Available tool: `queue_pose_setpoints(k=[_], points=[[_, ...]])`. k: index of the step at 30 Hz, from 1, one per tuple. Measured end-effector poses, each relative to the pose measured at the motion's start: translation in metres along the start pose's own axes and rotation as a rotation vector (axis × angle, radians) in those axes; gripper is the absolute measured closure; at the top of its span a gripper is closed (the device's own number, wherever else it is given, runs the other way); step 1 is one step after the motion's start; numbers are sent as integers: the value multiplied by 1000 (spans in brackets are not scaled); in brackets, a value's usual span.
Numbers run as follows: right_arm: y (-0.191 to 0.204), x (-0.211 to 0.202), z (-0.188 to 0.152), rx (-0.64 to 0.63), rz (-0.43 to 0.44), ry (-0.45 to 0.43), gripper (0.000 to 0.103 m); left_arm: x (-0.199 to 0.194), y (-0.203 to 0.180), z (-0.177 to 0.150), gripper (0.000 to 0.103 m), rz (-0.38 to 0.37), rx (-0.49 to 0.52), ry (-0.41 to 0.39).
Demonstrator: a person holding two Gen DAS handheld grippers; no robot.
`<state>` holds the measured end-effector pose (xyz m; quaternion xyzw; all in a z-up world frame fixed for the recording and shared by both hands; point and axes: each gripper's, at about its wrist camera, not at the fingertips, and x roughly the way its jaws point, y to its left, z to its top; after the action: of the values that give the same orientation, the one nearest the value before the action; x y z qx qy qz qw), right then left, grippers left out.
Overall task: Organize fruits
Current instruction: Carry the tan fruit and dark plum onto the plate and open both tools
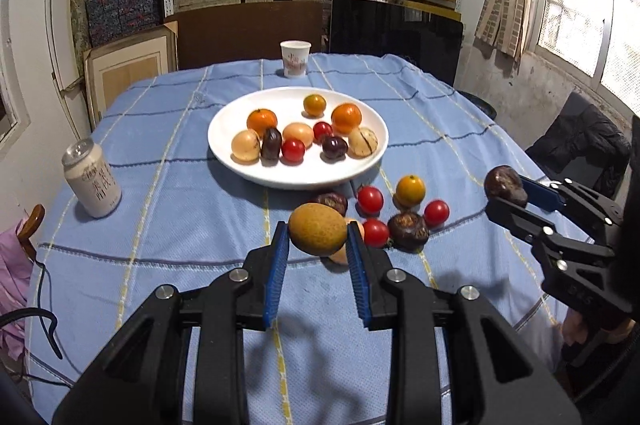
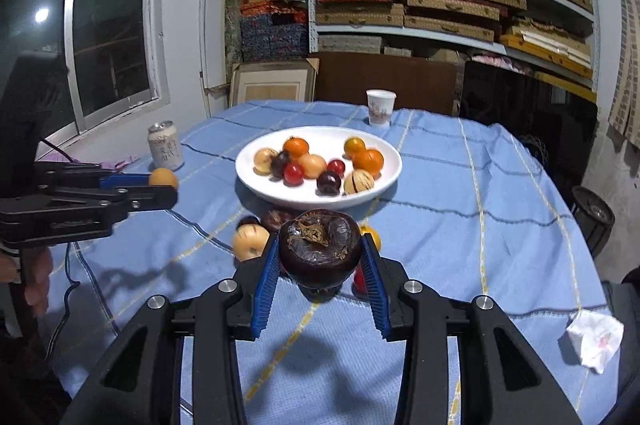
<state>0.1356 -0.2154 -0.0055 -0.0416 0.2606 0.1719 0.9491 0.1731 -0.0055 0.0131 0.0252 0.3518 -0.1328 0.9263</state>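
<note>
A white plate [image 1: 256, 171] in mid-table holds several oranges, cherry tomatoes, pale fruits and dark fruits; it also shows in the right wrist view [image 2: 390, 177]. My left gripper [image 1: 318, 237] is shut on a tan oval fruit [image 1: 317, 230], held above the cloth in front of the plate. My right gripper [image 2: 320, 257] is shut on a dark brown fruit [image 2: 318, 249]; this gripper also shows in the left wrist view [image 1: 506, 195]. Loose tomatoes [image 1: 370, 200], a small orange [image 1: 410, 190] and dark fruits [image 1: 408, 231] lie on the cloth before the plate.
A blue checked cloth [image 1: 180, 225] covers the table. A drink can [image 1: 92, 179] stands at the left, a paper cup [image 1: 295, 58] behind the plate. A crumpled tissue [image 2: 596, 339] lies at the right edge. Shelves of boxes stand behind.
</note>
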Motion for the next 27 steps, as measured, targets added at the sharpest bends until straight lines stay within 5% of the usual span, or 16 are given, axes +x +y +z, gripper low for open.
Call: queue_pose_setpoints(k=[13, 27], points=[[-5, 17, 63, -28, 24, -24, 63, 5, 11, 54, 74, 14, 5, -53], [-37, 156, 128, -51, 50, 91, 63, 134, 35, 132, 74, 67, -12, 21]])
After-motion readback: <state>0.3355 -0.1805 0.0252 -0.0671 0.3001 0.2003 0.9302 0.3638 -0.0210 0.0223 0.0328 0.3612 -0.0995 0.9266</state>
